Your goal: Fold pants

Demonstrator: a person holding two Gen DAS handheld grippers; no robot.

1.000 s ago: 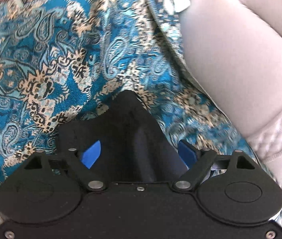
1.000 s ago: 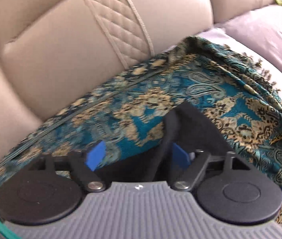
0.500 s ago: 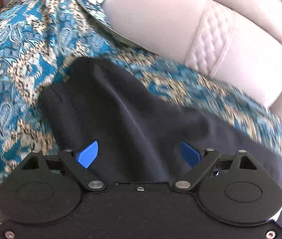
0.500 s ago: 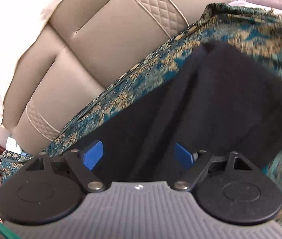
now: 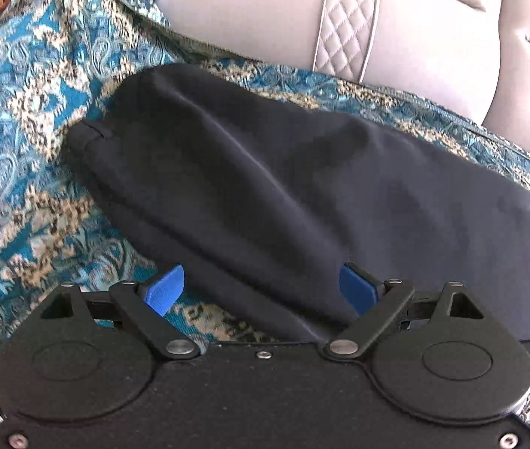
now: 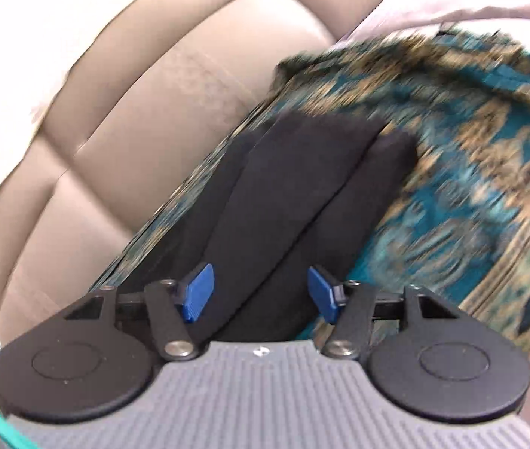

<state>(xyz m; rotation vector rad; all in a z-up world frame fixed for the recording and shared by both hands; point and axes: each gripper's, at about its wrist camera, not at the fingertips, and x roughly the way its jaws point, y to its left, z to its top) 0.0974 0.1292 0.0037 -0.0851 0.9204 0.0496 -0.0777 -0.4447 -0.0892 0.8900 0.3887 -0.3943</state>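
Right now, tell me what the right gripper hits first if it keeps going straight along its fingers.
Most likely the dark pants: they lie between the closing fingers of the right gripper and stretch ahead. Beyond them comes the teal paisley throw; blur makes depth uncertain.

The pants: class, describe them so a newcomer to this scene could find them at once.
Start at the beige sofa with its quilted strip. A teal and gold paisley throw covers the seat, and the pants lie on it. They are the only plain, dark navy fabric against that busy pattern.

bright daylight, upper edges washed out — right wrist view motion-blurred, fisheye bending at edges
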